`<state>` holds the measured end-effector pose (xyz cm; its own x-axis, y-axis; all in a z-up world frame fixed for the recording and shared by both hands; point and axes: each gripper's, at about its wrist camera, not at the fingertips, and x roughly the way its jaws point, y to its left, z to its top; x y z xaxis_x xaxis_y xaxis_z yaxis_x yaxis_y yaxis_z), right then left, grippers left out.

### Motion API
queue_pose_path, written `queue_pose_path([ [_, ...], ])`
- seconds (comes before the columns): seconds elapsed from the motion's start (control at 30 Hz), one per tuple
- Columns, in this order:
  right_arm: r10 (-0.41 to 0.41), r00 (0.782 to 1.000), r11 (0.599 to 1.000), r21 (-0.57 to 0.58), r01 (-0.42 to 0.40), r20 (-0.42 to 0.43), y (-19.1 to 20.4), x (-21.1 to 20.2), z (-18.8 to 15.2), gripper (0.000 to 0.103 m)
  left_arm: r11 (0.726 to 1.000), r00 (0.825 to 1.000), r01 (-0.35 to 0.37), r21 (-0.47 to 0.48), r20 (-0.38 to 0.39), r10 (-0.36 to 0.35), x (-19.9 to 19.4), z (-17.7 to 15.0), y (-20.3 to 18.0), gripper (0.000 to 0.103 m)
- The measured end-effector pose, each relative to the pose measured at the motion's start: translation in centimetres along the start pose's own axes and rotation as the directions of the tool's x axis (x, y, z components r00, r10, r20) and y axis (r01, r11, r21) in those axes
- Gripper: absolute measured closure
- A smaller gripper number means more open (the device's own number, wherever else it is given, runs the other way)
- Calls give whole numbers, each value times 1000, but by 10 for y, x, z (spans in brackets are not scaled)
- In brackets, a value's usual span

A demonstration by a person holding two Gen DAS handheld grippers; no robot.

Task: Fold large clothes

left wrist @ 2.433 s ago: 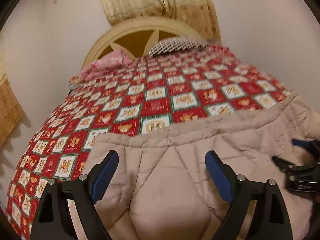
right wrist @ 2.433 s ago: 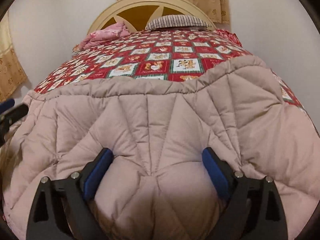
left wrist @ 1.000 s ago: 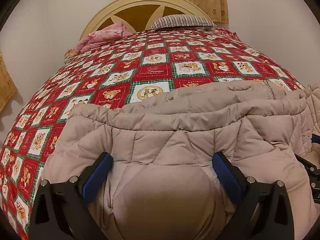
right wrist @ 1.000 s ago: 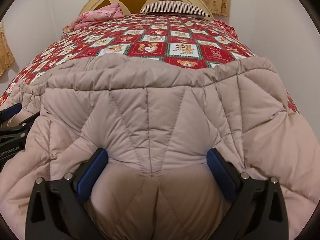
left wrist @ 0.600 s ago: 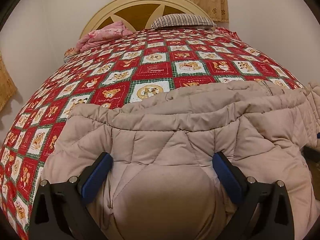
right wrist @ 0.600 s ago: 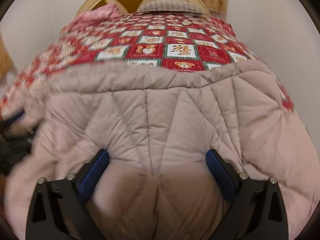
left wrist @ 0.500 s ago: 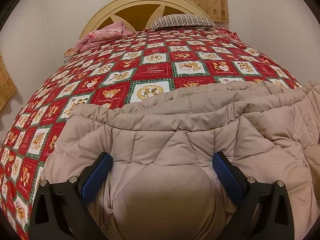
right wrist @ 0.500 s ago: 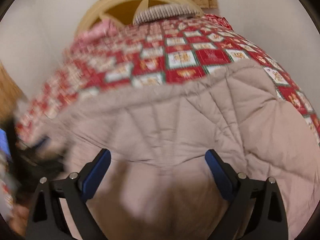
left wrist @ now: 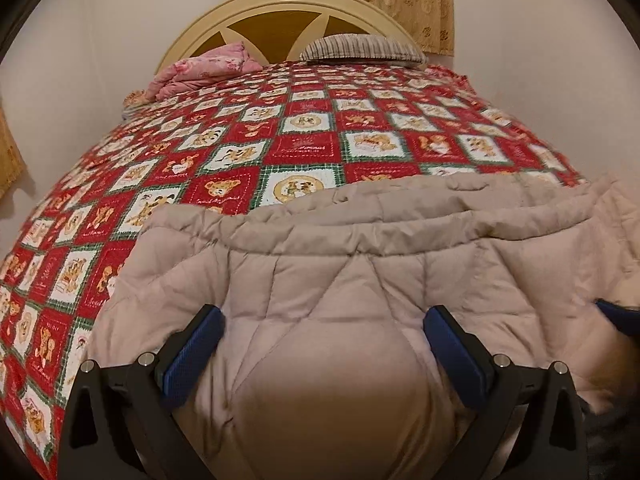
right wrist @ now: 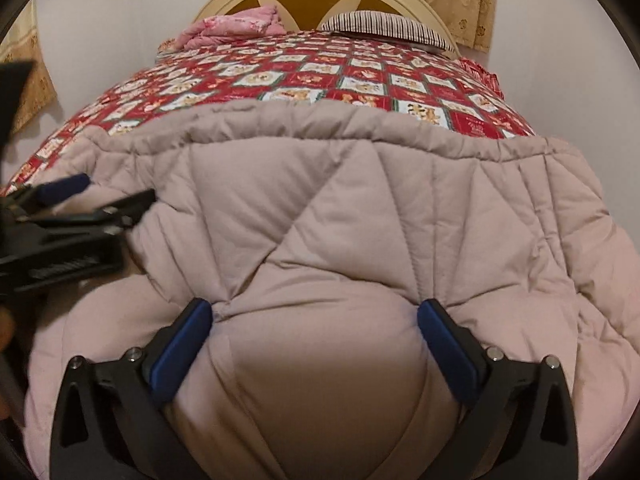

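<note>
Beige quilted padded coat (left wrist: 360,280) spread across the lower half of both views, lying on the red patchwork bedspread with teddy-bear squares (left wrist: 304,140); folded upper edge running left to right across mid-frame.

Left gripper (left wrist: 320,340): jaws wide, blue pads either side of a bulging mound of padding at lower centre. Whether the pads press the fabric or merely flank it: cannot tell. Right gripper (right wrist: 314,330): jaws equally wide around a similar mound at lower centre of the right view. Left gripper also visible at the left edge of the right view (right wrist: 80,208), just above the coat surface.

Risks from here, as judgement:

- Thick padding filling the open jaws. Closing on the bulge rather than on an edge or seam likely to give a shallow, springy hold; slip on lift.
- Several layers under the folded edge. Catching only the top layer likely to open the fold instead of carrying it.
- Uneven lift between the two sides likely to skew the fold line.
- Bedspread directly beneath; a deep bite likely to snag it with the coat.

Pink floral bundle (left wrist: 204,70) and striped pillow (left wrist: 362,48) at upper centre by the cream arched headboard (left wrist: 280,12), well apart from the coat.
</note>
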<state>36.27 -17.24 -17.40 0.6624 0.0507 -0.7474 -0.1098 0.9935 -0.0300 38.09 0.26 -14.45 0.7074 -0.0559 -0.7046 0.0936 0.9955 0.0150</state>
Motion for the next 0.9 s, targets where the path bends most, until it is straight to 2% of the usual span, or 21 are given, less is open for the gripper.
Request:
queue_pose_path([
  [0.07, 2, 1000, 1000, 1, -2, 7, -1, -1, -2, 0, 999, 999, 37, -21, 7, -37, -21, -3, 9, 2],
  [0.17, 5, 1000, 1000, 4, -5, 14, 0, -1, -3, 0, 995, 995, 91, -29, 44, -90, -74, -18, 33, 2],
  [0.27, 13, 1000, 1000, 10, -13, 18, -1, -1, -4, 0, 996, 995, 73, -47, 77, -69, -123, -45, 71, 2],
  [0.37, 18, 1000, 1000, 15, -19, 23, -1, -1, -4, 0, 980, 994, 100, -170, 65, -90, -151, -80, 117, 2],
  [0.47, 18, 1000, 1000, 15, -19, 25, -1, -1, -4, 0, 948, 989, 146, -282, 55, -136, -165, -117, 139, 2],
  [0.5, 18, 1000, 1000, 15, -19, 25, -1, -1, -4, 0, 931, 983, 182, -316, 62, -171, -167, -127, 139, 2],
  [0.53, 17, 1000, 1000, 15, -17, 26, -1, -2, -4, 0, 906, 973, 232, -354, 69, -222, -167, -137, 136, 2],
  [0.63, 12, 1000, 1000, 14, -12, 28, 1, -3, -5, 0, 852, 946, 314, -419, 67, -316, -153, -153, 116, 2],
  [0.7, 10, 999, 1000, 14, -10, 30, 1, -3, -6, 0, 842, 946, 311, -440, 57, -319, -138, -156, 106, 2],
  [0.77, 9, 999, 1000, 15, -10, 32, 1, -4, -6, 0, 816, 944, 319, -482, 85, -318, -125, -155, 106, 2],
  [0.9, 11, 999, 1000, 17, -11, 38, 0, -5, -7, 0, 746, 927, 373, -552, 202, -315, -108, -143, 113, 2],
])
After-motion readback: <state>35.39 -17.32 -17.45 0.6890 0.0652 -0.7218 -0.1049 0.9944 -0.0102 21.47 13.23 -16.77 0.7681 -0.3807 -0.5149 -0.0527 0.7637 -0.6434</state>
